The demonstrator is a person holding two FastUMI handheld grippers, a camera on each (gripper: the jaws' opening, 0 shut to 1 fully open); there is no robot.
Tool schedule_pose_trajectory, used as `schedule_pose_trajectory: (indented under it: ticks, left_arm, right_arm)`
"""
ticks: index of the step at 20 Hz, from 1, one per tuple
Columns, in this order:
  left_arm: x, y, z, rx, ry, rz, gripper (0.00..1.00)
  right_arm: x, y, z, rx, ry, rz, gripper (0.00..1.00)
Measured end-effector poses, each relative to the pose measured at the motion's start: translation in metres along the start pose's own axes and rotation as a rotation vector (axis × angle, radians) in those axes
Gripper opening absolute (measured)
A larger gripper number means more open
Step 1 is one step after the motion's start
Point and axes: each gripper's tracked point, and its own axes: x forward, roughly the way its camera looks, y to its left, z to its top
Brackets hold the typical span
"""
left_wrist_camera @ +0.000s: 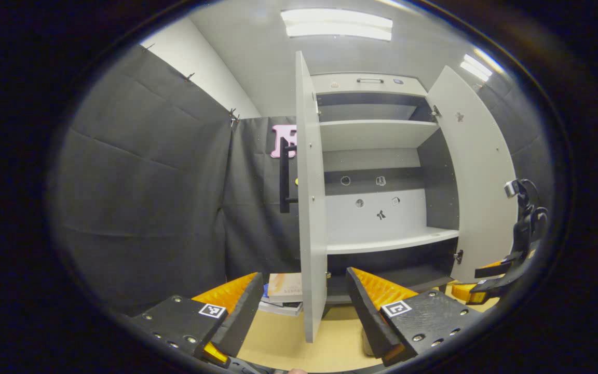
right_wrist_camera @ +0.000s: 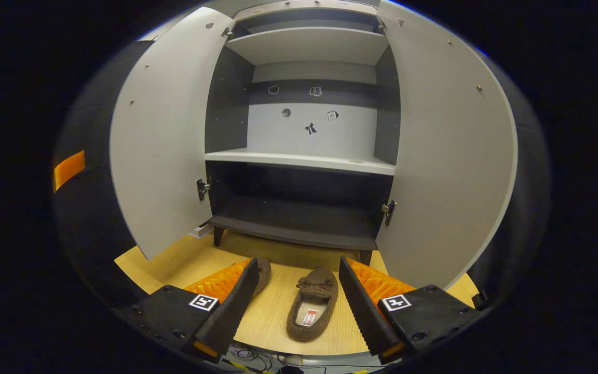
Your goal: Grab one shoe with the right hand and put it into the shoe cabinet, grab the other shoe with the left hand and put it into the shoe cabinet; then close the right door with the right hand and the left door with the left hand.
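In the right gripper view, a brown slipper [right_wrist_camera: 313, 306] lies on the wooden floor [right_wrist_camera: 185, 259] in front of the open shoe cabinet [right_wrist_camera: 299, 158], toe toward it. My right gripper [right_wrist_camera: 299, 296] is open just above, with the slipper between its fingers, untouched. The second brown slipper [right_wrist_camera: 263, 272] peeks out from behind the left finger [right_wrist_camera: 226, 301]. In the left gripper view, my left gripper [left_wrist_camera: 304, 306] is open and holds nothing, facing the thin edge of the cabinet's left door [left_wrist_camera: 310, 208]. Low at the far right of that view is the right gripper [left_wrist_camera: 506, 275].
Both cabinet doors stand wide open: the left door [right_wrist_camera: 166, 130] and the right door [right_wrist_camera: 444, 145]. The dark bottom compartment [right_wrist_camera: 294, 218] and the white shelves above hold nothing. A stack of books or boxes [left_wrist_camera: 283, 293] lies on the floor beside the cabinet. Black cloth walls enclose the booth.
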Motion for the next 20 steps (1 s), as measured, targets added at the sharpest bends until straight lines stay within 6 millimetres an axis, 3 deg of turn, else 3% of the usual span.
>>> schedule_pose_trajectory:
  ticks: [5,6,7,14,16,20]
  left_arm:
    - [0.016,0.013,-0.007,0.014,0.020,0.043,0.99]
    - [0.017,0.012,-0.009,0.013,0.024,0.047,0.93]
    - [0.018,0.013,-0.010,0.017,0.027,0.054,0.99]
    - [0.024,0.018,-0.022,0.035,0.067,0.098,0.99]
    - [0.024,0.020,-0.025,0.038,0.077,0.112,0.99]
    - [0.021,0.026,-0.029,0.046,0.088,0.133,0.99]
  right_arm:
    - [0.036,0.008,-0.032,-0.012,0.113,0.039,0.99]
    - [0.041,0.009,-0.039,-0.006,0.132,0.048,0.97]
    - [0.047,0.010,-0.044,0.008,0.148,0.055,0.98]
    - [0.077,0.014,-0.098,0.075,0.312,0.094,0.97]
    - [0.084,0.016,-0.109,0.093,0.351,0.099,0.86]
    - [0.099,0.019,-0.135,0.118,0.436,0.102,0.86]
